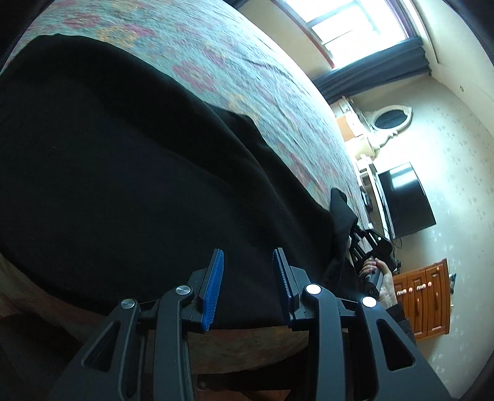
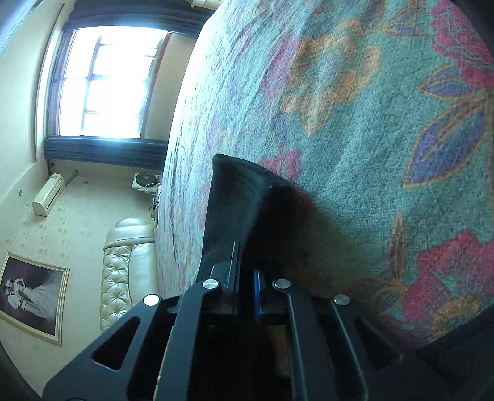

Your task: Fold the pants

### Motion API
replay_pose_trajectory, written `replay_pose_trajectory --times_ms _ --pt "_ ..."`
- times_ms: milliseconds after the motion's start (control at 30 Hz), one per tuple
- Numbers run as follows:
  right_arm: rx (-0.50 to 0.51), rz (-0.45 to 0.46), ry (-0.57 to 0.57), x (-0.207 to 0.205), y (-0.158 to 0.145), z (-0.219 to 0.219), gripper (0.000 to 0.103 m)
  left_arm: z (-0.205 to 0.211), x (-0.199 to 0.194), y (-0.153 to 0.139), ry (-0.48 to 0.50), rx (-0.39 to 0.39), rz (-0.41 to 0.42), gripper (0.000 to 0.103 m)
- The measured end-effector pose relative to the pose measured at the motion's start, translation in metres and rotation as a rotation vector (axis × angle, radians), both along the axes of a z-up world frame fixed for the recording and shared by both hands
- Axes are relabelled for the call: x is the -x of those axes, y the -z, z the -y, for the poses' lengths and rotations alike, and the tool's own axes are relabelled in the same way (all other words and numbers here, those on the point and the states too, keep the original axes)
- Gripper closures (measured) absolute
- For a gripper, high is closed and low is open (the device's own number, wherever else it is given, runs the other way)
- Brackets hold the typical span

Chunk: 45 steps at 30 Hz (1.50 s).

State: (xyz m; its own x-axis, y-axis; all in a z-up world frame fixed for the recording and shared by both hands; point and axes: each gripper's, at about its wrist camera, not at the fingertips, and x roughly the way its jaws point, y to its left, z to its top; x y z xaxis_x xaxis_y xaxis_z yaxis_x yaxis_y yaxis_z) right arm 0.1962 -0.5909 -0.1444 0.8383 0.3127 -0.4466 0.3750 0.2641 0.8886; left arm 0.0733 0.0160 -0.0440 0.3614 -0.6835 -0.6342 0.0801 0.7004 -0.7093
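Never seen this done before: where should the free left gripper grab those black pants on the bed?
Probably the near edge of the pants, where it hangs at the bed's side just ahead of the open left gripper. Come in from that side, sliding one finger under the edge.

Left wrist view: set just behind the left gripper (image 1: 248,277), close above the black pants (image 1: 123,172) on the floral bedspread (image 1: 234,61), rolled sideways, facing along the bed toward the window (image 1: 349,27) and the far wall with its dark screen (image 1: 404,200). Right wrist view: set just behind the right gripper (image 2: 247,265), very near the bedspread (image 2: 370,123), likewise rolled, looking along the bed toward the window (image 2: 105,80) and headboard (image 2: 129,265). Shared between both: bedspread, black fabric (image 2: 231,203), window; right gripper (image 1: 362,243) and hand (image 1: 384,283) visible at the right of the left view.
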Motion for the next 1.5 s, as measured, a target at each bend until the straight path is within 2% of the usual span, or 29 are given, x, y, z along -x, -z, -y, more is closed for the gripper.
replay_pose_trajectory --times_ms 67,133,167,367,467,567,667,733,800,900,1000,1100,1167,1267,1300,1333,1433,1500 --pt "0.054 0.042 0.001 0.017 -0.017 0.008 0.097 0.028 0.002 0.002 0.055 -0.003 0.003 0.068" --pt "0.108 0.077 -0.005 0.043 -0.038 0.013 0.097 0.050 0.003 -0.001 0.081 -0.016 0.030 0.058" --pt "0.125 0.095 -0.005 0.054 -0.048 0.017 0.097 0.059 -0.001 -0.002 0.085 -0.021 0.043 0.057" --pt "0.258 0.179 0.026 0.137 -0.114 0.052 0.097 0.111 -0.006 0.000 0.149 -0.008 0.069 0.056" --pt "0.322 0.162 0.031 0.175 -0.128 0.072 0.097 0.129 -0.003 0.001 0.180 0.009 0.063 0.056" --pt "0.363 0.084 0.019 0.204 -0.113 0.086 0.097 0.141 0.001 0.009 0.207 -0.002 0.047 0.056" --pt "0.323 0.021 0.031 0.229 -0.081 0.093 0.097 0.143 0.004 0.015 0.217 -0.030 0.045 0.056" --pt "0.313 -0.007 0.038 0.237 -0.063 0.090 0.097 0.143 0.007 0.013 0.218 -0.033 0.052 0.056" --pt "0.302 -0.032 0.036 0.244 -0.047 0.089 0.097 0.141 0.009 0.014 0.215 0.001 0.032 0.056" --pt "0.282 -0.048 0.039 0.254 -0.037 0.088 0.097 0.138 0.012 0.012 0.211 0.022 0.027 0.056" --pt "0.271 -0.096 0.026 0.258 -0.020 0.088 0.097 0.142 0.011 0.016 0.237 -0.003 0.026 0.056" --pt "0.194 -0.105 0.036 0.265 0.007 0.094 0.097 0.143 0.007 0.020 0.249 0.000 0.013 0.056" --pt "0.133 -0.079 0.051 0.271 0.011 0.098 0.096 0.143 0.005 0.019 0.255 0.006 0.005 0.056" --pt "0.220 -0.076 0.073 0.278 -0.011 0.106 0.080 0.138 0.005 0.019 0.251 0.023 -0.006 0.056" --pt "0.253 -0.072 0.093 0.281 -0.019 0.111 0.068 0.135 0.005 0.020 0.249 0.030 -0.010 0.056" --pt "0.269 -0.075 0.116 0.285 -0.024 0.119 0.062 0.132 0.005 0.022 0.246 0.035 -0.013 0.056" --pt "0.214 -0.117 0.139 0.292 -0.013 0.139 0.062 0.134 0.003 0.024 0.243 0.036 -0.014 0.056" --pt "0.153 -0.113 0.094 0.288 0.000 0.141 0.062 0.132 0.003 0.025 0.246 0.029 -0.012 0.056"
